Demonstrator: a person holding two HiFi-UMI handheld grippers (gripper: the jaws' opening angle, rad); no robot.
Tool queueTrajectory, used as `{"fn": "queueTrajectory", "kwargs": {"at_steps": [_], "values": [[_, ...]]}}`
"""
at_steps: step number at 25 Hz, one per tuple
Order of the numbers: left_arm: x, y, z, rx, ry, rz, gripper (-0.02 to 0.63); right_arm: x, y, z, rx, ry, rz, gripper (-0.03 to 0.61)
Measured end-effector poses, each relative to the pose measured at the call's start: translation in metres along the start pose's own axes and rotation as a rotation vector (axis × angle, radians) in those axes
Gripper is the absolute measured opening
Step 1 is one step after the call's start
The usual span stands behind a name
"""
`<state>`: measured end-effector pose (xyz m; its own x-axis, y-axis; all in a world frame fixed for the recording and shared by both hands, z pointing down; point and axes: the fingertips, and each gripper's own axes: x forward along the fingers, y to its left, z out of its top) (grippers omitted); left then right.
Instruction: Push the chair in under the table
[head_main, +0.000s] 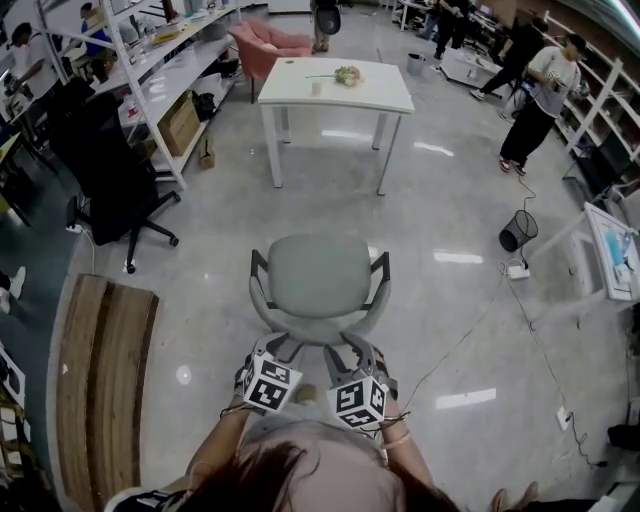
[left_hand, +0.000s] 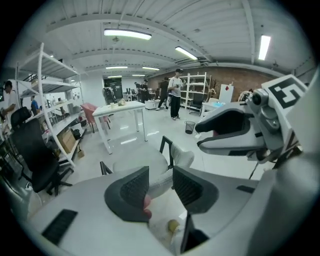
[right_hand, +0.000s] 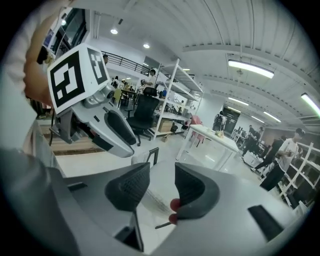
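Nearest: left gripper (head_main: 279, 349) and right gripper (head_main: 352, 351) side by side, both at near edge of backrest of grey chair (head_main: 320, 283). Both claws released: jaws apart, backrest edge in gap, pads not clamping it. Chair on bare floor, seat facing away toward white table (head_main: 336, 88), well apart from it, not under it. Wooden bench (head_main: 102, 380) near left. Black office chair (head_main: 108, 170) further left. Wire bin (head_main: 517, 231) right. Pink armchair (head_main: 266, 44) beyond table.
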<state>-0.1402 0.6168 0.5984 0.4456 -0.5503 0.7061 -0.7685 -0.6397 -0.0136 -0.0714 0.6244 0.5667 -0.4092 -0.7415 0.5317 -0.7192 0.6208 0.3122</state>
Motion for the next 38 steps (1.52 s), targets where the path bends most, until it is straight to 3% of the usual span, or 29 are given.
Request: {"fn": "queueTrajectory", "kwargs": {"at_steps": [7, 22, 38], "values": [[0.026, 0.001, -0.022, 0.095, 0.088, -0.018, 0.169, 0.026, 0.015, -0.024, -0.074, 0.078, 0.048, 0.174], [0.064, 0.010, -0.048, 0.275, 0.179, -0.018, 0.183, 0.071, 0.031, -0.073, -0.159, 0.236, 0.093, 0.199], [0.077, 0.015, -0.048, 0.304, 0.173, -0.050, 0.183, 0.089, 0.031, -0.083, -0.099, 0.273, 0.102, 0.199]]}}
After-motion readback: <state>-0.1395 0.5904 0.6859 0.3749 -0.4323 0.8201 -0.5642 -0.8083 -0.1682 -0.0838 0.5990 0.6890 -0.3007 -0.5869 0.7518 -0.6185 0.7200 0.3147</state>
